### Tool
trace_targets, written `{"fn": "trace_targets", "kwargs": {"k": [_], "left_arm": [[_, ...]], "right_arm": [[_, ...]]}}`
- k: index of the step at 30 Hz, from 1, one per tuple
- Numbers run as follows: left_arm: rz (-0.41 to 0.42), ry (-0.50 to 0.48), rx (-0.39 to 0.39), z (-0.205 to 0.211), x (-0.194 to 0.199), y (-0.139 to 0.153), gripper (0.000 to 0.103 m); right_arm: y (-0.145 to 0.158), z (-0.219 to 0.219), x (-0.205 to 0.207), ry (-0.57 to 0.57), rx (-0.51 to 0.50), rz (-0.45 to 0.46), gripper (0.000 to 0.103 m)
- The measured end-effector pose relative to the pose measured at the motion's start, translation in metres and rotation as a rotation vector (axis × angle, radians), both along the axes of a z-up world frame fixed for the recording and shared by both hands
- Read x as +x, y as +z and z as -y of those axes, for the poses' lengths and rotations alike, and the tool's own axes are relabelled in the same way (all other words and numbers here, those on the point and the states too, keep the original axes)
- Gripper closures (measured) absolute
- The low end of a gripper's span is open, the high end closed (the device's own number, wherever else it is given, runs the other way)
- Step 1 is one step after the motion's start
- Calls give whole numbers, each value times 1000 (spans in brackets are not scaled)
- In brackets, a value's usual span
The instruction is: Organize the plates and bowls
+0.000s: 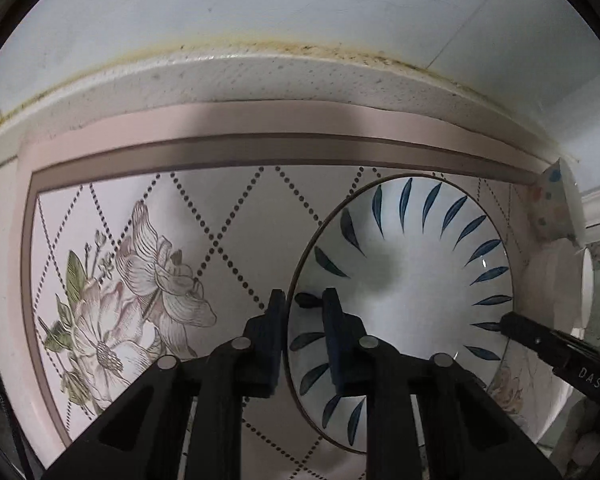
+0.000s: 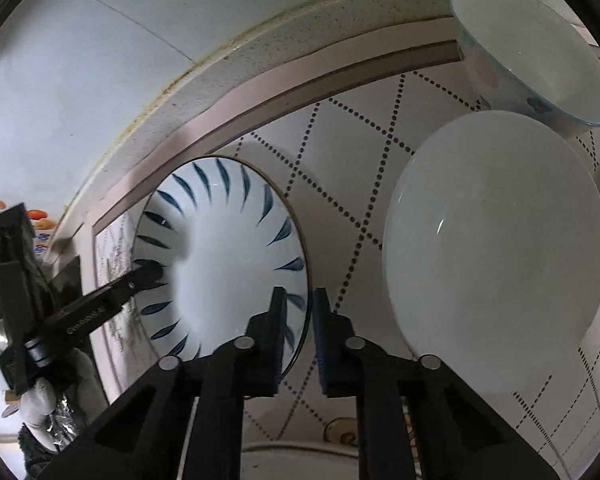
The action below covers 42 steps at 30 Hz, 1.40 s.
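A white plate with blue leaf strokes [image 1: 412, 264] lies on a floral mat [image 1: 220, 216]. My left gripper [image 1: 303, 300] is closed on its left rim, one finger outside and one inside. My right gripper [image 2: 300, 300] is closed on the same plate's [image 2: 220, 248] right rim. Each gripper shows in the other view: the right one [image 1: 548, 344], the left one [image 2: 112, 292]. A plain white plate [image 2: 496, 248] lies to the right, and a white bowl with a blue rim [image 2: 540, 52] stands behind it.
The mat lies on a speckled white counter [image 1: 300, 76] against a white wall [image 1: 260, 4]. A colourful package [image 1: 552, 204] stands at the mat's far right corner. Another dish rim [image 2: 300, 452] shows at the bottom of the right wrist view.
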<state>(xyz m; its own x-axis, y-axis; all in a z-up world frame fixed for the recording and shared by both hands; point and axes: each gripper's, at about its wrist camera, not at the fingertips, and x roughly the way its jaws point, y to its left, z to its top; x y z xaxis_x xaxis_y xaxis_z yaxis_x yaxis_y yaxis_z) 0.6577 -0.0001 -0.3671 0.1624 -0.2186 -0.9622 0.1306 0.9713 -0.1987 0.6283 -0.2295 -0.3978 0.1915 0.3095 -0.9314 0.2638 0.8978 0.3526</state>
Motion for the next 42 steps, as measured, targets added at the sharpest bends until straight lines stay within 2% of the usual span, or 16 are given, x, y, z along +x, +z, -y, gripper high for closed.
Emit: {"fn": "trace_targets", "kwargs": {"k": [8, 11, 12, 20, 28, 31, 34, 38, 42], "left_arm": [[22, 3, 4, -4, -17, 13, 87], [46, -2, -4, -6, -31, 28, 87], [50, 0, -7, -6, -47, 31, 87], [113, 9, -61, -8, -86, 92, 87], [168, -5, -101, 1, -143, 144, 87], [169, -16, -107, 9, -171, 148, 87], [148, -16, -101, 16, -189, 138, 87], [102, -9, -99, 19, -213, 117, 87], [72, -5, -85, 25, -232, 101, 87]], "right_arm": [[4, 1, -2, 6, 7, 30, 94], [15, 1, -5, 17, 2, 50, 94], [20, 4, -8, 22, 2, 55, 94], [61, 12, -36, 47, 15, 115, 94], [107, 27, -100, 91, 23, 166, 94], [116, 35, -128, 102, 24, 174, 94], [121, 38, -154, 107, 24, 179, 94], [119, 46, -183, 121, 18, 174, 94], [105, 54, -207, 139, 25, 149, 94]]}}
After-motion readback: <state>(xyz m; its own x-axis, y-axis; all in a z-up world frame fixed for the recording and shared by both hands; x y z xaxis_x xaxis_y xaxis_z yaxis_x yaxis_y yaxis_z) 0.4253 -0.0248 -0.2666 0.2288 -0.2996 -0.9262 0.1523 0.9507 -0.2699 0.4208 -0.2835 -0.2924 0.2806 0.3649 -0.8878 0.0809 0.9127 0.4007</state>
